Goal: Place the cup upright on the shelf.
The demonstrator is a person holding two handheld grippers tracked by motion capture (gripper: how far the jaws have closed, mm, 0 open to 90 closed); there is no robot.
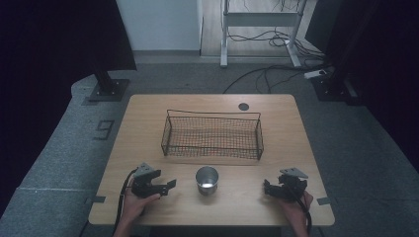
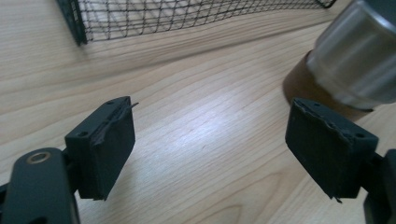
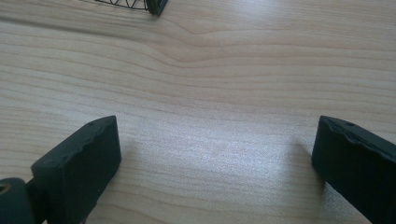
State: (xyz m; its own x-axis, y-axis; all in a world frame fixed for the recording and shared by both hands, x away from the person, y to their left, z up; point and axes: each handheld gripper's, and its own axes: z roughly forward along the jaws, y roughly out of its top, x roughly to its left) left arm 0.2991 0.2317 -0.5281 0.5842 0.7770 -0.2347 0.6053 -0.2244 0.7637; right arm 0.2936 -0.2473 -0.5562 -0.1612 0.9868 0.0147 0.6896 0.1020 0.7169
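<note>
Presently catalogued: one steel cup (image 1: 206,180), upright on the wooden table (image 1: 148,106), between the two grippers and just in front of the wire basket (image 1: 212,134), which is seen to hold nothing. Left gripper (image 1: 168,186): jaws spread, nothing gripped, aimed toward the cup and near it. Right gripper (image 1: 271,188): jaws likewise parted over bare wood, nothing held. Progress is judged nil: the cup is untouched, so grasping, lifting and placing, presumably into the basket, are all left.
</note>
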